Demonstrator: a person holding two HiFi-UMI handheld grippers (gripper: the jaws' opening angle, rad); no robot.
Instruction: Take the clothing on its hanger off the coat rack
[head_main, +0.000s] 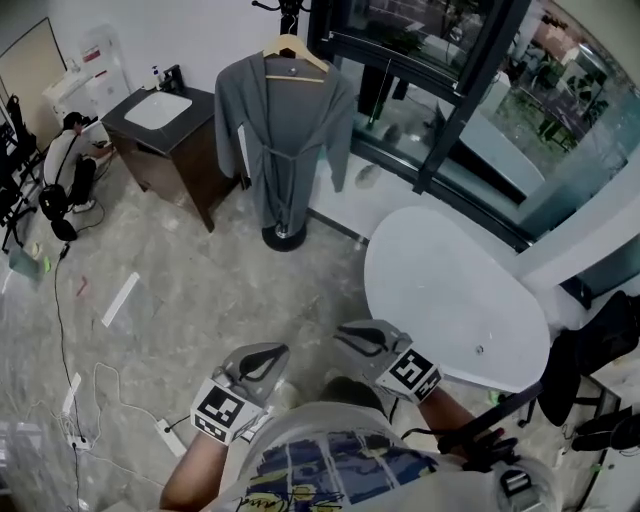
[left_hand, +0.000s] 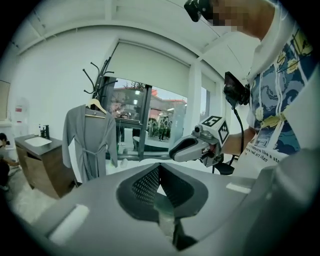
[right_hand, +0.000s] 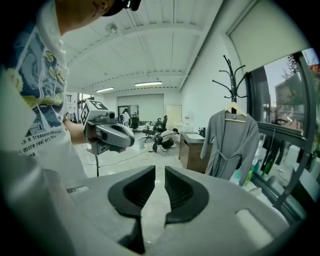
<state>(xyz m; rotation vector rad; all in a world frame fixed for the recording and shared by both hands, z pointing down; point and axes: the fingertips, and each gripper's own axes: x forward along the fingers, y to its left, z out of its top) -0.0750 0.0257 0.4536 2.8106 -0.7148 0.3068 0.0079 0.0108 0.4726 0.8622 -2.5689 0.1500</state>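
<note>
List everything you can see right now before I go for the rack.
robe: one, grey, on the hanger
hanger: one, wooden, at the coat rack's top
coat rack: one, black, by the window
cabinet: one, dark, white sink on top, left of the rack
table: one, white, oval, near right
power strip: one, white, floor, lower left
person: one, crouching, far left
left gripper: grey, shut, empty
right gripper: grey, slightly open, empty

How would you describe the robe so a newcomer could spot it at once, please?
Find the big window. At its left end stands a black coat rack, beside a dark cabinet. The robe hangs there: grey, belted, on a wooden hanger.
</note>
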